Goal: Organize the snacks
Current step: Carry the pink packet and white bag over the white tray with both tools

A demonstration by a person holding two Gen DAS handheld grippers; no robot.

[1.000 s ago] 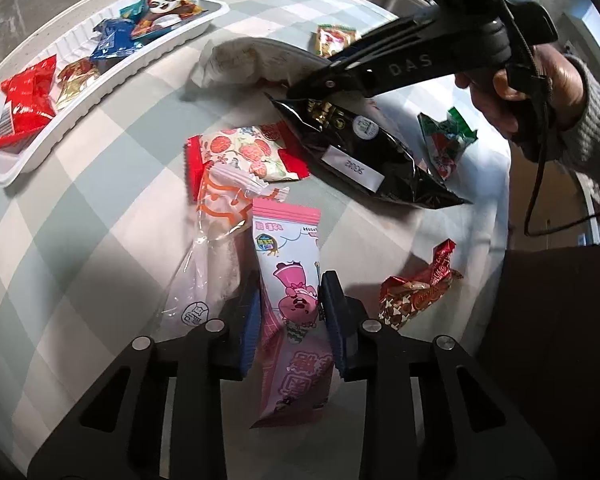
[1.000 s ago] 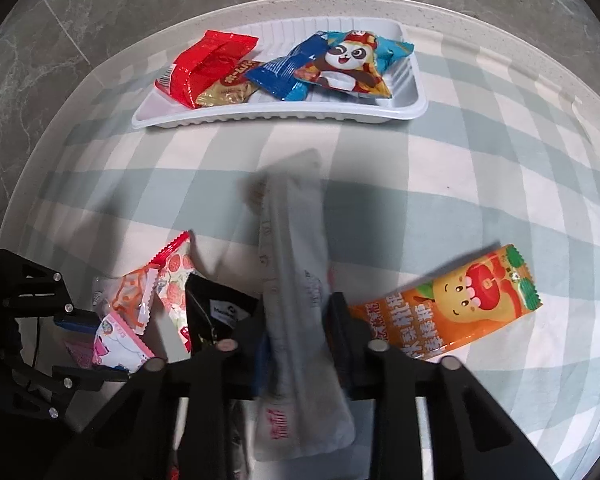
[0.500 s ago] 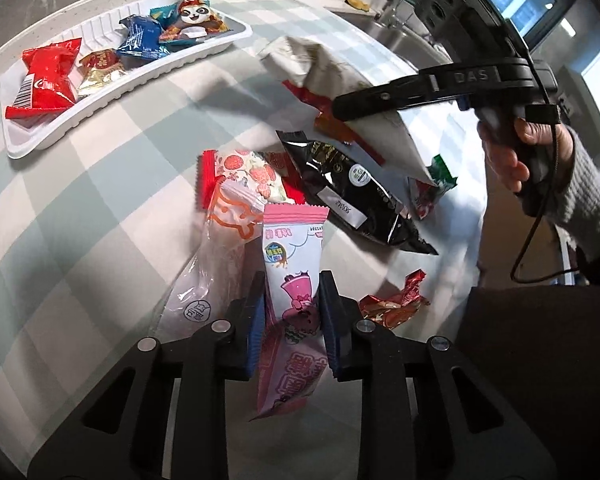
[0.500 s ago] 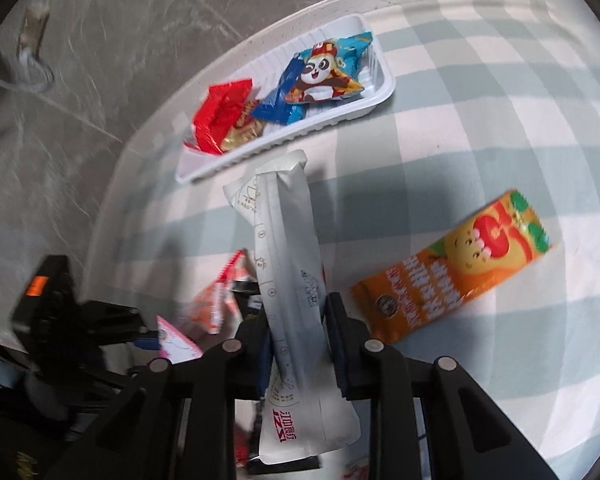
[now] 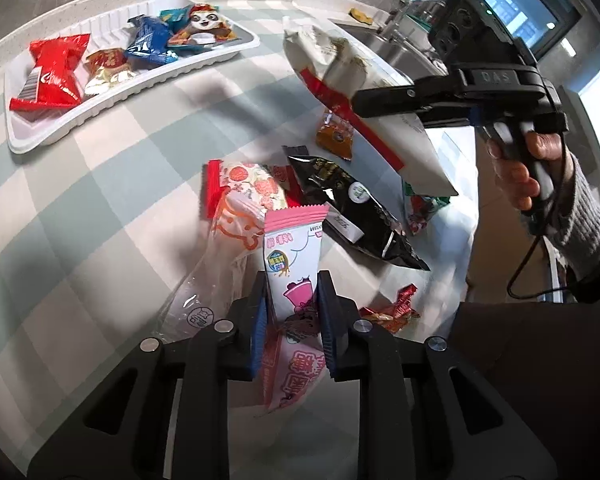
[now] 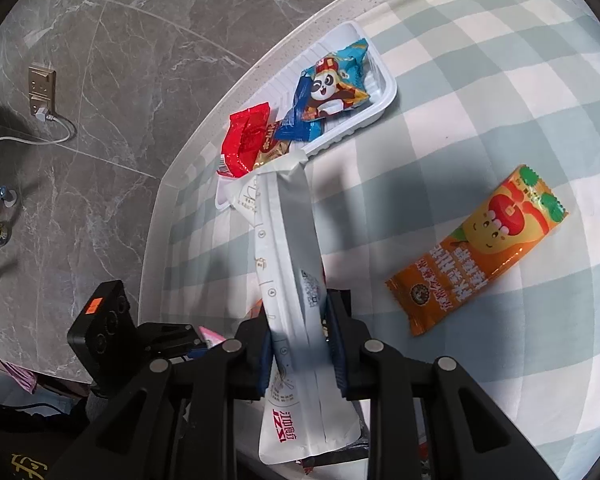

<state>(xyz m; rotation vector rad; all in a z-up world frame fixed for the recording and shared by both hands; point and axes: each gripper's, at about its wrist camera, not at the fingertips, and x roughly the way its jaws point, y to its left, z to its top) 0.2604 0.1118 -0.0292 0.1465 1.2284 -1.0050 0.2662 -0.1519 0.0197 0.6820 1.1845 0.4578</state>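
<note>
Right wrist view: checked cloth lies bare at upper right, beside the tray. Right gripper clamps the white pouch. Left gripper pinches the pink packet.

Grey marble floor | wall socket with plug | bright window | checked tablecloth on table

Counter has a pale green and white checked cloth on it. White tray sits near the far edge with a few snacks inside. Loose on the cloth: a strawberry-print pack, a black pouch, a clear wrapper, and an orange packet off by itself.
</note>
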